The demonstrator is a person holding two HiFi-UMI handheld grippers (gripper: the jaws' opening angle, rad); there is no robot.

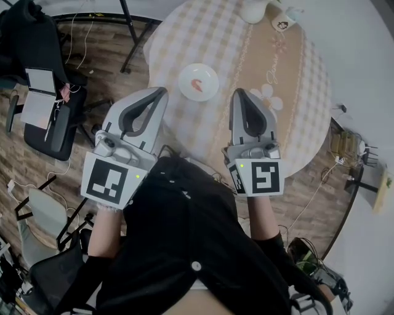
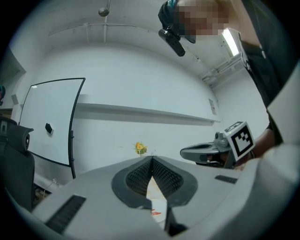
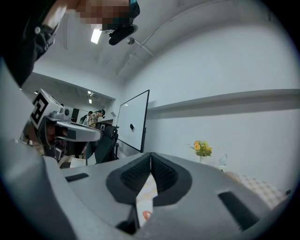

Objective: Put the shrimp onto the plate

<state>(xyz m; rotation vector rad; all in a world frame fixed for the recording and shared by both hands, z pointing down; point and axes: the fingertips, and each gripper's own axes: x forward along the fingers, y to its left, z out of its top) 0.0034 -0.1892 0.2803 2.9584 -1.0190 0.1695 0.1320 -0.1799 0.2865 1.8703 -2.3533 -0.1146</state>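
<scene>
The orange shrimp [image 1: 197, 85] lies on the small white plate [image 1: 185, 74], a little off its middle. The plate sits on the checked cloth of the round table [image 1: 308, 92], in its left half, nearer the left edge than the right.

Just short of the plate, over the table's near edge, hang the 2 grippers, 1 at each side of it. The left gripper [image 1: 161, 92] has its jaws pressed together at the tips with nothing between them. The right gripper [image 1: 237, 92] is the same, tips meeting and empty. In each gripper view a slit of cloth and a scrap of orange show below the touching pads.

At the table's far edge stand a white vase [image 1: 252, 11] and, just beside it, a small white cup [image 1: 282, 23]. Black office chairs [image 1: 37, 43] stand on the wooden floor [image 1: 92, 67] off the left edge.
</scene>
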